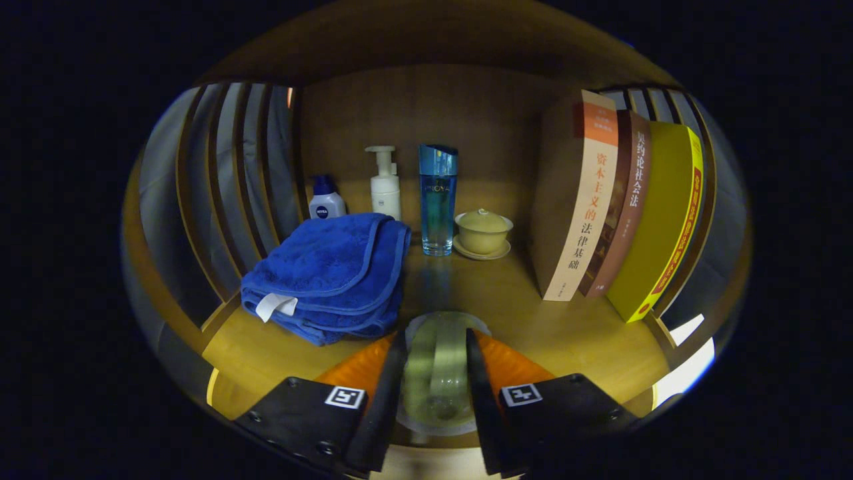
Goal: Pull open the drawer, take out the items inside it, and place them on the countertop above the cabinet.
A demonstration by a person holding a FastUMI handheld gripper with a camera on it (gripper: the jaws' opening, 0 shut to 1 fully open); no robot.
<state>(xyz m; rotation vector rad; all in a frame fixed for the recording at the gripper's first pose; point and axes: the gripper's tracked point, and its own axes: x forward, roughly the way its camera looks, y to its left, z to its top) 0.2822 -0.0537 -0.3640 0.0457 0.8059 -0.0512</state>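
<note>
gripper [436, 373] clamped on glass cup [436, 363] above countertop [520, 307].

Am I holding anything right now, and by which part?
Yes: the gripper is shut on a clear glass cup, one finger on each side of its body, just above the wooden countertop, near the blue towel.

I'm looking across the wooden counter [506, 300]. On the left lies a folded blue towel [330, 277]. Far behind it stand a small blue-capped bottle [326, 198] and a white pump bottle [384, 182]. A tall blue bottle [438, 200] stands mid-far, with a lidded yellow cup on a saucer [482, 233] just to its right. On the right, three books [616, 200] stand leaning. Nearest, a clear glass jar [436, 373] sits between the fingers of my claw [434, 393].
</note>
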